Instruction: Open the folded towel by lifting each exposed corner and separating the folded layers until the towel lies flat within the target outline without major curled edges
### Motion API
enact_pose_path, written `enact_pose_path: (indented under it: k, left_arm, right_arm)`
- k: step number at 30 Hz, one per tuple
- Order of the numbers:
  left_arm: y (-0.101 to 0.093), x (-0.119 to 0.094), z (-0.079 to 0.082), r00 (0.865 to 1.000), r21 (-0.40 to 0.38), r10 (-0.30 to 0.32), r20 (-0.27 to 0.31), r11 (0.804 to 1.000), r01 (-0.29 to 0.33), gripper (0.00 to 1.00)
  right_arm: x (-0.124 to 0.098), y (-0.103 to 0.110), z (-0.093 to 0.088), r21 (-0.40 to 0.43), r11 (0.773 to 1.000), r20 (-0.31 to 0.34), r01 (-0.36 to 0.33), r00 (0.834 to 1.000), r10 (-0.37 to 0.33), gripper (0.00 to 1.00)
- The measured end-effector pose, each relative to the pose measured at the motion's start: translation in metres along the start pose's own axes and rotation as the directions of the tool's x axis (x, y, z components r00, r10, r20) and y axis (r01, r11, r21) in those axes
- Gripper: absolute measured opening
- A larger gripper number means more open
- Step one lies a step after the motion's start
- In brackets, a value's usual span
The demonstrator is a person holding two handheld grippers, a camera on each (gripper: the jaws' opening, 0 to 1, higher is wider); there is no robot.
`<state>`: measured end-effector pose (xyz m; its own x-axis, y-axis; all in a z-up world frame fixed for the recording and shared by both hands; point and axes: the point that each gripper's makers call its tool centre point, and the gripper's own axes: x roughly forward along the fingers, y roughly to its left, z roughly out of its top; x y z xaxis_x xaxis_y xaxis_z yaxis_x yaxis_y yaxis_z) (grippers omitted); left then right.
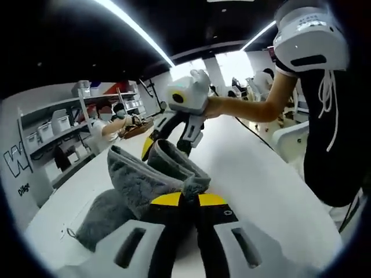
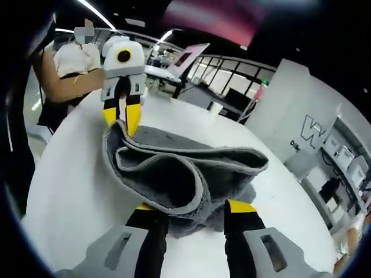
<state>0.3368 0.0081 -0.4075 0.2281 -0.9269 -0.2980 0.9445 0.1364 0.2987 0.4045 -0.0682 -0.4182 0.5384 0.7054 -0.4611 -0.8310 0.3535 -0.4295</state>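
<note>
Between the two pairs of yellow-tipped jaws hangs one grey terry-cloth towel [image 1: 152,174], still folded in thick layers and lifted partly off the white tabletop [image 1: 255,179], with a lower fold trailing on the surface to the left of the left gripper's jaws. Item one: left gripper [image 1: 189,200], jaws clenched on the near edge of the towel, cloth bunched just ahead of the tips. Item two: right gripper [image 2: 188,207], jaws drawn in around the opposite thick fold; the cloth sags over the tips, so a firm pinch is judged likely but the contact itself is hidden. In the right gripper view the towel [image 2: 179,168] opens as a mouth of stacked layers ahead of the jaws, with the left gripper [image 2: 122,113] beyond its far edge; in the left gripper view the right gripper [image 1: 171,139] stands at the far end of the cloth. Handling advice: each pair should hold a single layer's corner, not the whole stack; draw the two apart evenly and low over the tabletop [image 2: 69,191], so the layers peel without curling, then lay the cloth down taut. Count: towels, one; grippers, two; tabletops, one. No target outline can be made out.
</note>
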Motion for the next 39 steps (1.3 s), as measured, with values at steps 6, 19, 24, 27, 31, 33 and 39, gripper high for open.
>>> enact_pose_path:
  k: [6, 19, 24, 27, 31, 33, 39]
  left_arm:
    - [-0.01, 0.0, -0.002, 1.0, 0.006, -0.003, -0.021, 1.0, 0.003, 0.07]
    - [-0.023, -0.003, -0.009, 0.998, 0.006, -0.006, -0.059, 1.0, 0.006, 0.07]
    - [-0.028, -0.007, -0.013, 0.997, 0.002, -0.003, -0.072, 1.0, 0.004, 0.07]
    - [-0.03, -0.008, -0.014, 0.997, -0.009, -0.003, -0.076, 1.0, 0.002, 0.07]
    - [-0.035, -0.01, -0.015, 0.997, -0.015, 0.0, -0.078, 1.0, -0.001, 0.07]
    - [-0.037, -0.011, -0.016, 0.997, -0.018, 0.002, -0.078, 1.0, -0.003, 0.07]
    - [-0.044, -0.012, -0.02, 0.996, -0.03, 0.009, -0.089, 0.999, -0.012, 0.07]
  right_arm:
    - [-0.009, 0.022, 0.003, -0.01, 0.999, 0.018, -0.043, 0.999, 0.043, 0.16]
    - [-0.021, 0.057, -0.007, -0.006, 0.994, 0.002, -0.109, 0.994, 0.109, 0.02]
    - [-0.024, 0.067, -0.011, 0.013, 0.993, 0.005, -0.118, 0.993, 0.118, 0.01]
    - [-0.026, 0.073, -0.013, 0.013, 0.993, -0.002, -0.121, 0.993, 0.121, 0.01]
    - [-0.028, 0.079, -0.015, 0.009, 0.993, -0.007, -0.122, 0.993, 0.122, 0.01]
    - [-0.029, 0.084, -0.016, 0.013, 0.992, -0.008, -0.123, 0.992, 0.123, 0.02]
    - [-0.031, 0.092, -0.021, 0.027, 0.992, -0.011, -0.122, 0.992, 0.122, 0.03]
